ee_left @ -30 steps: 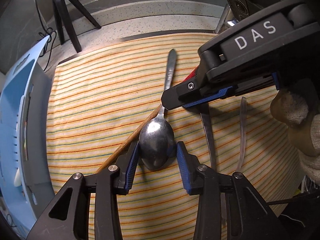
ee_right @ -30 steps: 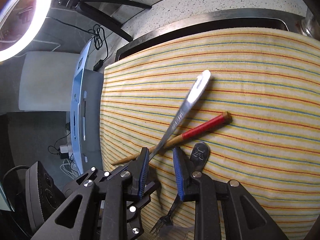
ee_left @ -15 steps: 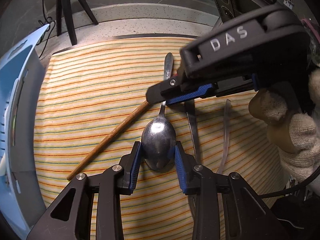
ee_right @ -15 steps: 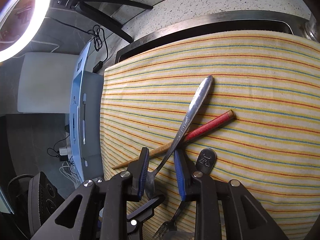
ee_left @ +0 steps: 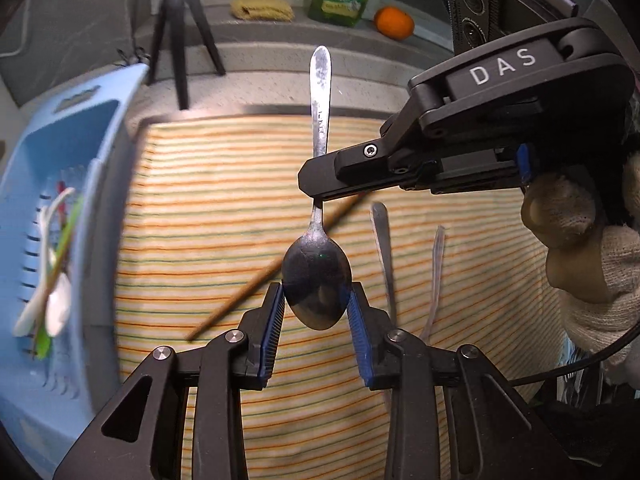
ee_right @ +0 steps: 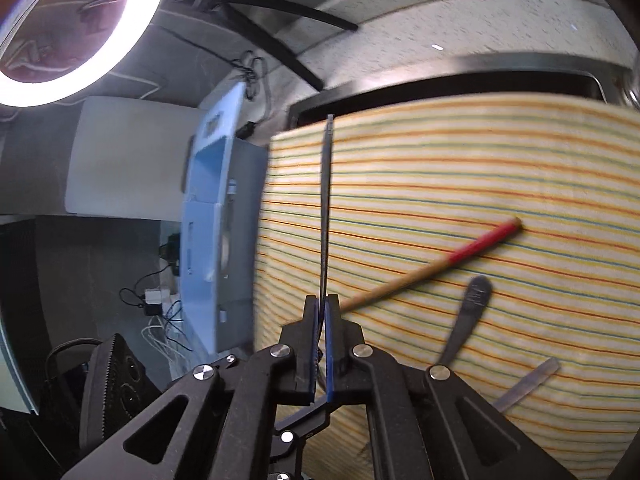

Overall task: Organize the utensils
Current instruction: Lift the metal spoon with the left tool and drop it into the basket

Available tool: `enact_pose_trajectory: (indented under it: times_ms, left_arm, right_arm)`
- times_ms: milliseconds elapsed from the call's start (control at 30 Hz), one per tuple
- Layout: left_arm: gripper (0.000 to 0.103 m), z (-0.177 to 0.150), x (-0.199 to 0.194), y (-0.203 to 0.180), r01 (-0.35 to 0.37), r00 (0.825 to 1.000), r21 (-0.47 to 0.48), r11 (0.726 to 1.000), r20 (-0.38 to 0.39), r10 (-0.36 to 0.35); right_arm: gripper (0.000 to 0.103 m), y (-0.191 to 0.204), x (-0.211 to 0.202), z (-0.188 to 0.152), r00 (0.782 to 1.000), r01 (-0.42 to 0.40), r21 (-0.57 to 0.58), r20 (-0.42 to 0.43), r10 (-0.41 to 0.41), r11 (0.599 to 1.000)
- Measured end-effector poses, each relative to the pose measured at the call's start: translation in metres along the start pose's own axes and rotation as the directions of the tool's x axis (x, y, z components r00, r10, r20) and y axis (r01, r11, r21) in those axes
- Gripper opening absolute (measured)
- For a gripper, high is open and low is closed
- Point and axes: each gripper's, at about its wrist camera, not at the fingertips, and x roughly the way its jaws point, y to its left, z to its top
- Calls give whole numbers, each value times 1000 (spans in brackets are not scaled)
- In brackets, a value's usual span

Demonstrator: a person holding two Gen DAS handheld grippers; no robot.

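Lifted off the striped cloth [ee_left: 224, 216], my stiff, slick spoon [ee_left: 318, 280] sits bowl-clamped in left jaws, neck-pinched in right.

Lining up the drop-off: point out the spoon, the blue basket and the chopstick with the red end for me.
spoon [ee_left: 317, 280]: left wrist view, on the bowl.
blue basket [ee_left: 86, 120]: left wrist view, on the near rim.
chopstick [ee_right: 476, 246]: right wrist view, on its red end, lying on the striped cloth.

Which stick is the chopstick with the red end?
Look at the striped cloth. The chopstick lies slanted across it, behind the right tool. Unlike the grey metal handles beside it, it is wooden with one red-painted end.
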Motion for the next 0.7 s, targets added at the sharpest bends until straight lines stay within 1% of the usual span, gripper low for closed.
enact_pose_trajectory:
  times_ms: [167, 267, 367, 467, 567, 700]
  left_arm:
    - [30, 9, -40, 38, -38, 997, -23, 999, 65, 40]
    - [30, 9, -55, 65, -72, 994, -40, 997, 75, 75]
    - [30, 2, -58, 94, -105, 993, -69, 992, 52, 109]
    - [30, -6, -56, 120, -112, 993, -113, 987, 20, 115]
    - [30, -9, -53, 145, -106, 994, -155, 982, -10, 105]
    - [30, -9, -44, 164, -134, 991, -165, 977, -50, 127]
  right_arm:
    - [2, 52, 5, 8, 998, -55, -59, 16, 56, 997]
    - [2, 82, 21, 18, 996, -90, -82, 2, 91, 993]
    - [2, 110, 47, 25, 995, -97, -105, -19, 95, 990]
    - [2, 131, 82, 30, 995, -88, -113, -58, 82, 990]
    - [2, 139, 115, 32, 992, -88, -77, -102, 80, 993]
    - [2, 145, 150, 39, 989, -74, -43, -135, 67, 996]
